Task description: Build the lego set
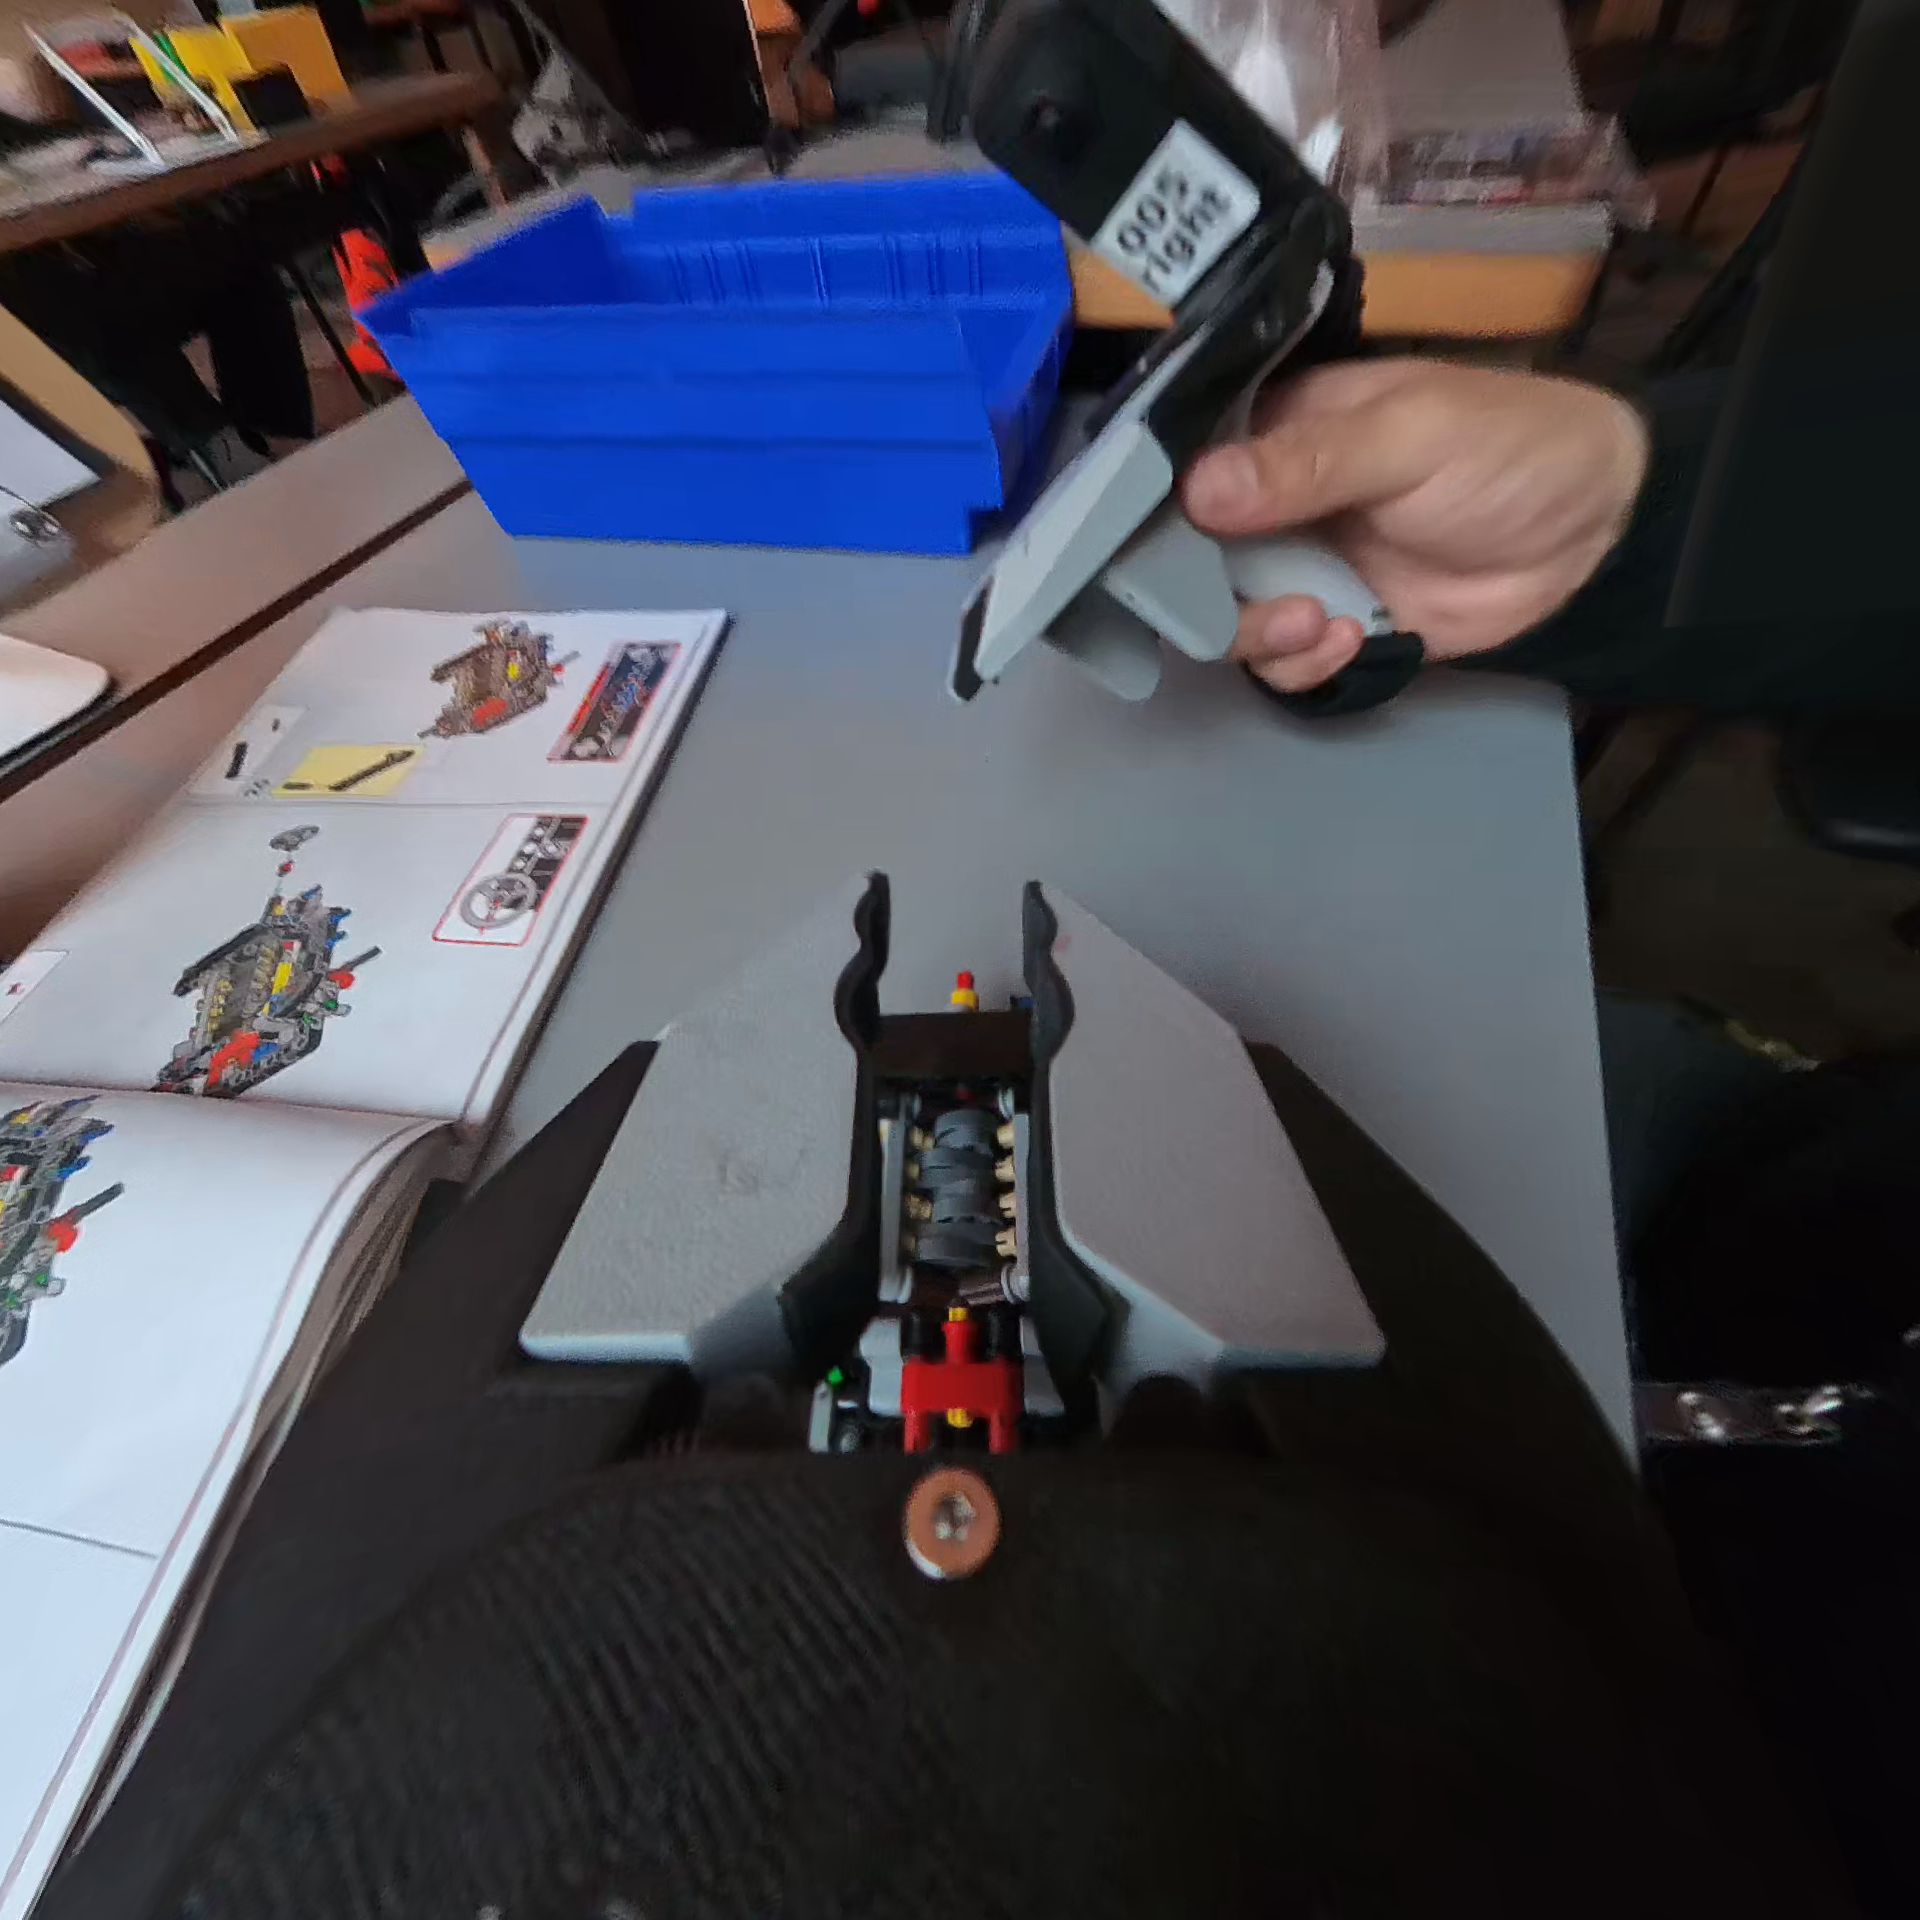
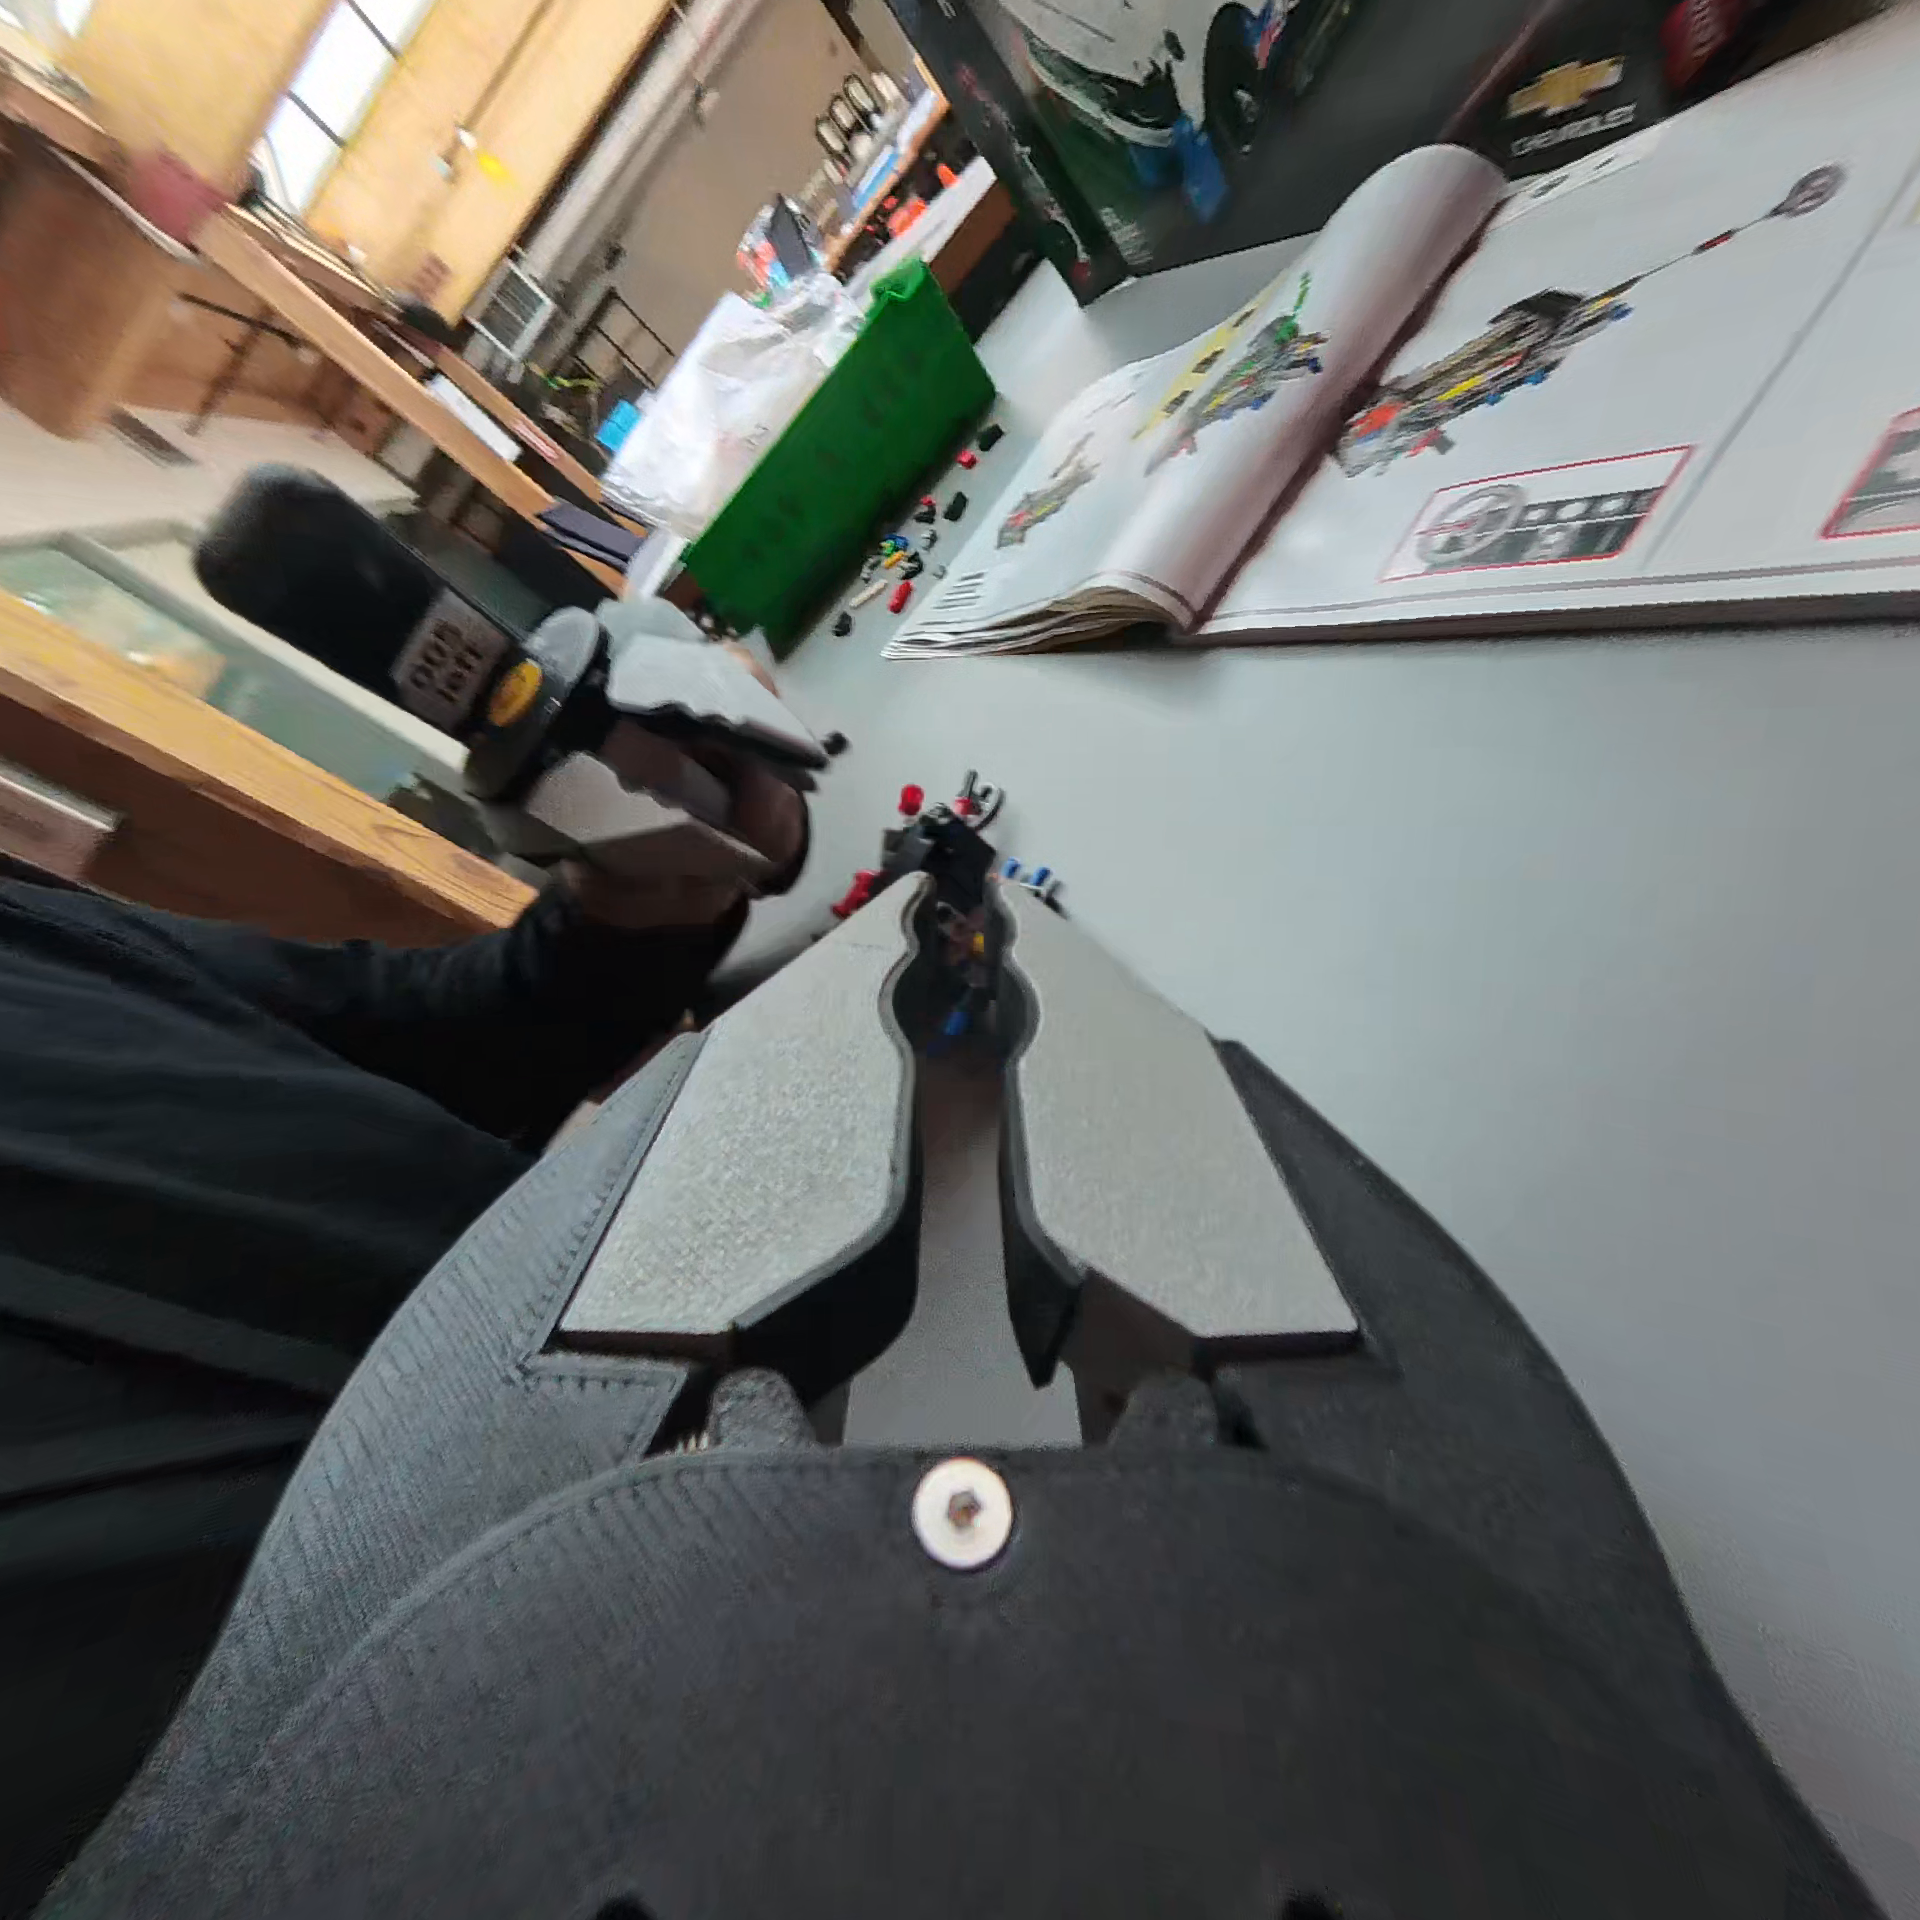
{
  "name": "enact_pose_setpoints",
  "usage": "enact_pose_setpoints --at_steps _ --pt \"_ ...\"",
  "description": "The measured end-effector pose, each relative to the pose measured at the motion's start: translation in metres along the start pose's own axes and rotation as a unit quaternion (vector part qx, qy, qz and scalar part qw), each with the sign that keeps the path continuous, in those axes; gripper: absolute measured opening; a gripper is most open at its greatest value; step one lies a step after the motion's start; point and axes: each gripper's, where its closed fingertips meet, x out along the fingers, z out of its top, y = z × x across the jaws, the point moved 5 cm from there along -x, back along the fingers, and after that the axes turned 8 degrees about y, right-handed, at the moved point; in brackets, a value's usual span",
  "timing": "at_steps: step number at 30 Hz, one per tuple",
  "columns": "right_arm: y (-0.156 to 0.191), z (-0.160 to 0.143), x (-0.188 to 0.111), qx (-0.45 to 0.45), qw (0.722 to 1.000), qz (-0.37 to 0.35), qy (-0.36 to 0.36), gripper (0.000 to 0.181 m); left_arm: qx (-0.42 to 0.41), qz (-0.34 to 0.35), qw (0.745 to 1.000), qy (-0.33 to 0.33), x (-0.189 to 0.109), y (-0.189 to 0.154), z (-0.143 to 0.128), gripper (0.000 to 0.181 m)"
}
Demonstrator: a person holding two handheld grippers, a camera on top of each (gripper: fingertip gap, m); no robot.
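My left gripper (image 1: pixel 956 904) is shut on a small lego assembly (image 1: pixel 961 1195) of grey, black, tan and red parts, which fills the gap between its fingers above the grey table (image 1: pixel 1247 831). My right gripper (image 2: pixel 958 909) has its jaws a narrow gap apart with nothing between them. It also shows in the left wrist view (image 1: pixel 971 675), held in the air by a hand (image 1: pixel 1434 499) in front of the blue bin. A small cluster of black, red and blue lego parts (image 2: pixel 940 836) lies just past its tips. The left gripper (image 2: pixel 821 753) shows to the left of that cluster.
An open instruction book (image 1: pixel 364 883) lies to the left, and shows in the right wrist view (image 2: pixel 1351 436). A blue bin (image 1: pixel 727 384) stands at the back. A green bin (image 2: pixel 842 468) has loose pieces (image 2: pixel 899 566) beside it. Dark boxes (image 2: pixel 1143 125) stand behind the book. The table edge (image 1: pixel 1584 935) runs on the right.
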Motion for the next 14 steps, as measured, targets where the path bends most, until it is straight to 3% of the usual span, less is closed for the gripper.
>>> enact_pose_setpoints --at_steps 1,7,11,14 --pt "-0.002 -0.002 -0.004 -0.018 1.000 -0.023 0.006 0.006 -0.010 0.003 1.000 -0.015 -0.007 0.004 0.004 0.023" --pt "-0.007 -0.041 0.003 -0.081 0.986 -0.106 0.097 0.012 0.007 0.071 0.997 0.015 -0.045 0.034 -0.002 0.023" --pt "-0.008 -0.039 -0.002 -0.093 0.984 -0.119 0.093 0.012 -0.014 0.095 0.994 0.045 -0.075 0.049 -0.024 0.020" --pt "-0.016 -0.028 -0.007 -0.115 0.978 -0.142 0.102 0.014 -0.049 0.096 0.991 0.079 -0.081 0.063 -0.035 0.018"
